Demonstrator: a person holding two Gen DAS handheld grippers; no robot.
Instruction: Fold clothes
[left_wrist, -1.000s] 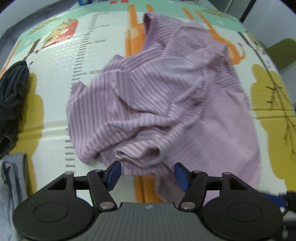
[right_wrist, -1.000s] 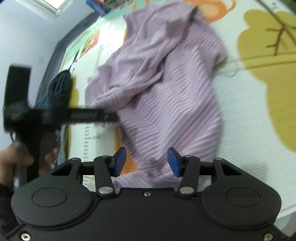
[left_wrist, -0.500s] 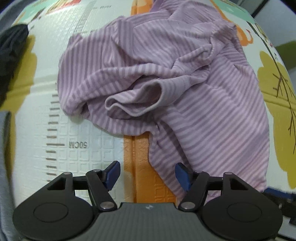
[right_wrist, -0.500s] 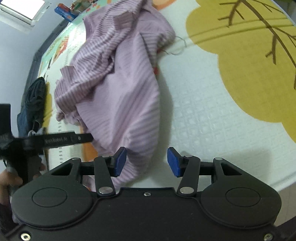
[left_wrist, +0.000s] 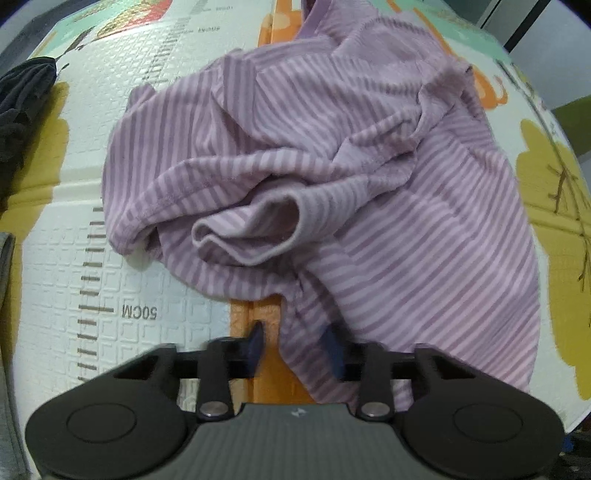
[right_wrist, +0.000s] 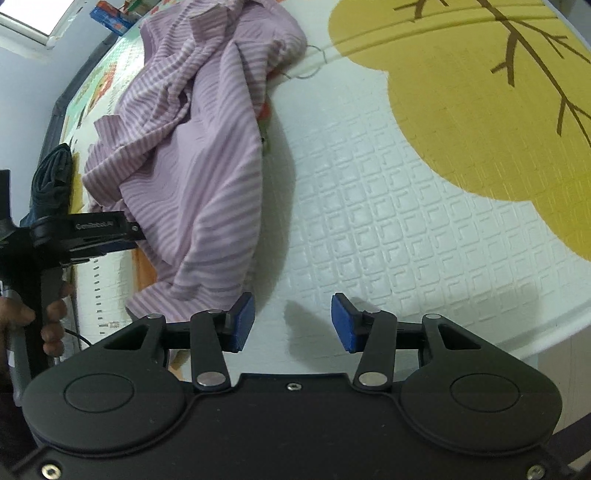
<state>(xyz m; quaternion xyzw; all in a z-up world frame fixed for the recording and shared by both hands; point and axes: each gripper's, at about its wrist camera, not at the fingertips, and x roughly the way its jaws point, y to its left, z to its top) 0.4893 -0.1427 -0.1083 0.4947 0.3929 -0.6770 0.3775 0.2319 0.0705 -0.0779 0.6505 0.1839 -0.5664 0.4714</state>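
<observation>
I see a lilac shirt (left_wrist: 332, 177) with narrow darker purple stripes, its cuff lining plain pale lilac. Under it, the play mat (right_wrist: 406, 229) is white with an embossed square pattern, mustard-yellow tree shapes with brown branches on the right, an orange band nearer me, and a grey ruler scale. At far left lies a charcoal garment (left_wrist: 22, 107). My gripper pads (right_wrist: 242, 321) are blue on black bodies.

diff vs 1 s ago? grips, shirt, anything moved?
The left gripper came down to the striped shirt's near hem and shut on it; it was open half a second ago. The right gripper moved down off the shirt's edge, now over bare mat, fingers closing on nothing. The shirt remains crumpled, and the dark garment stays put.
</observation>
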